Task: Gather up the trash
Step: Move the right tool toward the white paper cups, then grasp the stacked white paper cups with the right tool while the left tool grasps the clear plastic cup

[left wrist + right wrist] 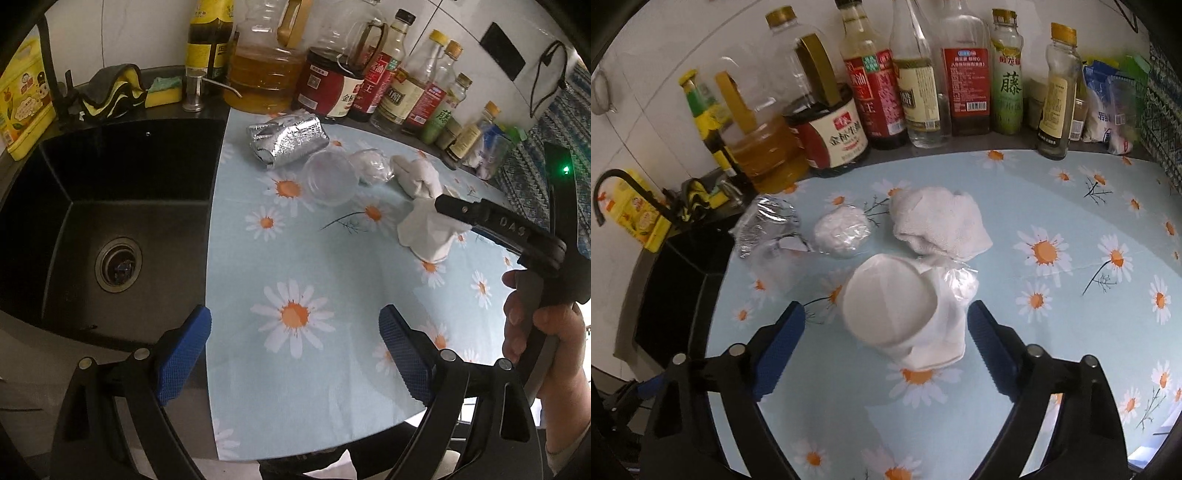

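Your left gripper [295,354] hangs over the daisy cloth [317,369] near its front edge, just right of the black sink [110,206], with its blue pads spread wide and nothing between them. Your right gripper [886,347] is also spread, and a white cup [886,310] with a napkin [945,332] wrapped against it sits on the cloth between the two pads; neither pad presses it, and you can see cloth in the gaps on both sides. From the left wrist view the right gripper's black finger [480,214] lies across the top of that same bundle, and your right hand [535,325] grips the handle at the frame's right edge. The rest of the trash lies further back on the cloth: a crumpled towel [938,221] just behind the cup, a wrapped white ball [842,232] to its left, a clear plastic tub [330,177] in front of a silver foil bag [288,138], the tub touching the bag's lower edge. Whether the towel touches the cup cannot be told. Oil and sauce bottles [923,81] line the wall behind the cloth, and a sponge [164,94] and a rag [110,92] sit on the ledge behind the sink.
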Available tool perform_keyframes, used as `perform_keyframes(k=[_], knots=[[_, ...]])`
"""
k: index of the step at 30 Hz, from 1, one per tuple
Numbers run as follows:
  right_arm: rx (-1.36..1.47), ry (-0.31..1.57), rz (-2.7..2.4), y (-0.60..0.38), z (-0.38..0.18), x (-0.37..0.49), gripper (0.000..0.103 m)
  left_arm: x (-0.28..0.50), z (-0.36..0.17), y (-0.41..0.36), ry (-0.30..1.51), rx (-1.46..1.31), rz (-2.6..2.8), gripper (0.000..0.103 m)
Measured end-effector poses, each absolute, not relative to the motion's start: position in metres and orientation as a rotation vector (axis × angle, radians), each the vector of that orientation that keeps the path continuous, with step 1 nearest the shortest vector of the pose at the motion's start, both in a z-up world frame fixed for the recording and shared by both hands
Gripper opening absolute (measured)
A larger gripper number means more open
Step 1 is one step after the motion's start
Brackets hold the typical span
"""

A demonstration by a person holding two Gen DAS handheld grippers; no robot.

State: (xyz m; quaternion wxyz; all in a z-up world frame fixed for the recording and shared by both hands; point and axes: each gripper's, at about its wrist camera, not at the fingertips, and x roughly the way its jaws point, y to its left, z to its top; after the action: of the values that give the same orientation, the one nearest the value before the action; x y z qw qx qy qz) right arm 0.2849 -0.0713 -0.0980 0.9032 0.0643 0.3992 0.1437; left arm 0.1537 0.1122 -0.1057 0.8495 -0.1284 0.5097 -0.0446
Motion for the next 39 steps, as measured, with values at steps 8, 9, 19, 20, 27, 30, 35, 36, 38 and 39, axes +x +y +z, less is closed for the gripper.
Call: perform_keyframes(k=[8,9,19,20,27,30,35,36,38,39], knots=[[0.130,0.829,0.300,-0.074,-0.104,0.292,0.073,0.166,-0.120,0.103,1.121,-0.259,-0.106,0.089],[0.133,0.827,0.301,-0.074,-0.104,0.291,0.073,0.167,-0.121,0.102,1.126,-0.254,-0.108,0.089],[0.141,0.787,0.324,-0.081,-0.094,0.278,0.061,0.176,-0.125,0.093,1.145,-0.214,-0.136,0.089],[0.145,0.785,0.325,-0.083,-0.093,0.277,0.061,0.176,-0.125,0.092,1.145,-0.213,-0.140,0.089],[0.188,0.786,0.351,-0.093,-0.093,0.266,0.060,0.181,-0.125,0.083,1.151,-0.191,-0.170,0.089],[0.198,0.777,0.354,-0.099,-0.090,0.258,0.060,0.184,-0.123,0.080,1.148,-0.178,-0.178,0.089],[0.208,0.766,0.355,-0.112,-0.083,0.243,0.060,0.197,-0.116,0.076,1.134,-0.144,-0.190,0.089],[0.210,0.763,0.354,-0.116,-0.082,0.239,0.060,0.200,-0.114,0.075,1.130,-0.133,-0.191,0.089],[0.218,0.762,0.351,-0.122,-0.082,0.234,0.060,0.211,-0.111,0.073,1.123,-0.111,-0.194,0.089],[0.223,0.761,0.348,-0.125,-0.081,0.232,0.060,0.216,-0.110,0.072,1.122,-0.100,-0.192,0.089]])
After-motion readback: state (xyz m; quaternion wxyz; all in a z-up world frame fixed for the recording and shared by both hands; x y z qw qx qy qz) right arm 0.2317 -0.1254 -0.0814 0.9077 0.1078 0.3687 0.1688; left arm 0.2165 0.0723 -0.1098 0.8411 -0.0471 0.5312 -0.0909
